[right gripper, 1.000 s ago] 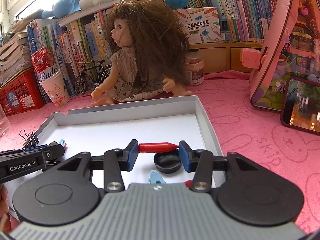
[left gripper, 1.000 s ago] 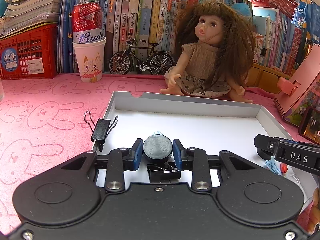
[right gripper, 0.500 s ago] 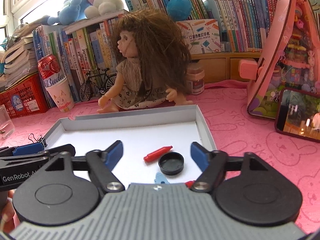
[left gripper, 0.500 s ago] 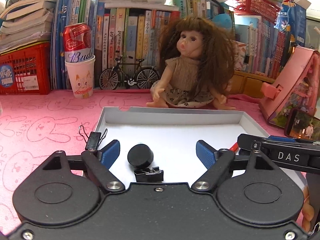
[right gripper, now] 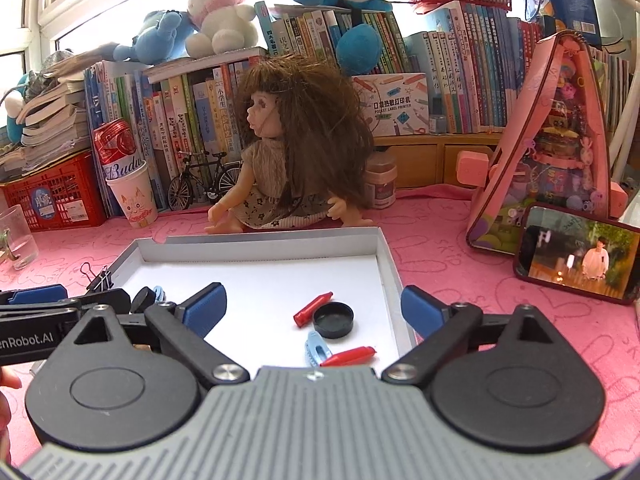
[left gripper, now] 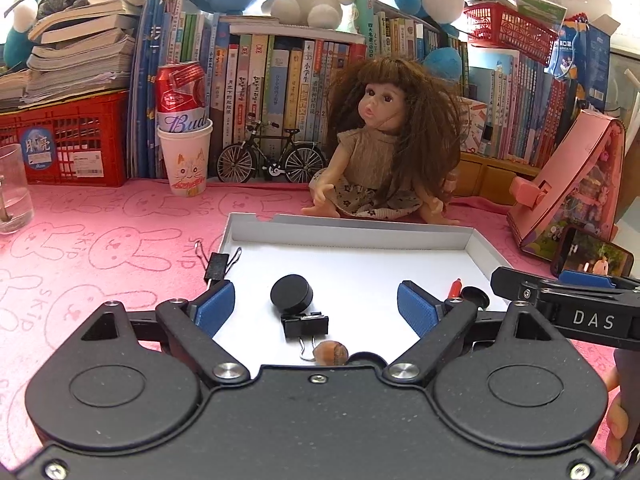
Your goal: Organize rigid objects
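Note:
A white shallow box lies on the pink cloth. In the left wrist view a black round cap, a black binder clip and a brown nut lie inside it. My left gripper hangs above them, its jaws opening, and nothing sits between the pads. In the right wrist view a red crayon, a black lid, a blue hair clip and a second red crayon lie in the box. My right gripper is above them, jaws opening and empty.
Another binder clip lies on the cloth by the box's left wall. A doll sits behind the box. A cup with a can, a toy bicycle, a glass, a phone and a pink toy house stand around.
Both grippers have opened and let go: the left dropped the black cap, the right dropped the red crayon. Both have lifted and pulled back from the box.

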Demonstrator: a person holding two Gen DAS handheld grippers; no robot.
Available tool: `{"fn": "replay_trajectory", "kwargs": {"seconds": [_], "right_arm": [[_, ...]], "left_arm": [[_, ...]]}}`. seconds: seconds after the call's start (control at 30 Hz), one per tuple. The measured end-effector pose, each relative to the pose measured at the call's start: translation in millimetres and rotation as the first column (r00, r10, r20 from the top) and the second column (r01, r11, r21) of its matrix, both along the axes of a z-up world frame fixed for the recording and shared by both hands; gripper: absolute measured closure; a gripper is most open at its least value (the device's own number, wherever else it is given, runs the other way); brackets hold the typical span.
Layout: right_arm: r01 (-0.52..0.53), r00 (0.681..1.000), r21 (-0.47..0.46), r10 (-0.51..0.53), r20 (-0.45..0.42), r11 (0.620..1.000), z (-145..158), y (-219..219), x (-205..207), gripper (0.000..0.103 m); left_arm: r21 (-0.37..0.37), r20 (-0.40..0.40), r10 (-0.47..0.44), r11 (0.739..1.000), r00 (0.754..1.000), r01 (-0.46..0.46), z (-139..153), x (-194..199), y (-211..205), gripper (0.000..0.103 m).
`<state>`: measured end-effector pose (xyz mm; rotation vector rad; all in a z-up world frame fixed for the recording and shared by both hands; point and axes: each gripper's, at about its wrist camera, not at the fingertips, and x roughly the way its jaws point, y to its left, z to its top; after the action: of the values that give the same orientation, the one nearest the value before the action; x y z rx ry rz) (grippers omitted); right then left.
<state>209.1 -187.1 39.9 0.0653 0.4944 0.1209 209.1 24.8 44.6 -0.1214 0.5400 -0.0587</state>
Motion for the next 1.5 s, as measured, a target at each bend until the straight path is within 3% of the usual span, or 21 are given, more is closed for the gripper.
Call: {"fn": "replay_trajectory", "kwargs": {"seconds": [0.6, 1.0, 1.5], "right_arm": [[-0.036, 0.999, -0.028, 0.036, 0.014, 0.999, -7.5, 2.1, -47.4, 0.0], [-0.018, 0.999, -0.034, 0.017, -0.034, 0.999, -27.2, -1.6, -68.3, 0.0], [0.007, 0.994, -0.087, -0.016, -0.111, 0.996, -47.0, 0.6, -69.9, 0.0]], "left_arm": [[-0.016, -0.006, -0.007, 1.0, 1.0, 0.007, -10.3, -60.0, 5.8, 0.015], [0.053, -0.008, -0.025, 0.998, 1.0, 0.025, -27.1, -91.0, -2.6, 0.014], [0.082, -0.071, 0.003, 0.997, 0.997, 0.003, -47.6, -92.1, -8.1, 0.014]]}}
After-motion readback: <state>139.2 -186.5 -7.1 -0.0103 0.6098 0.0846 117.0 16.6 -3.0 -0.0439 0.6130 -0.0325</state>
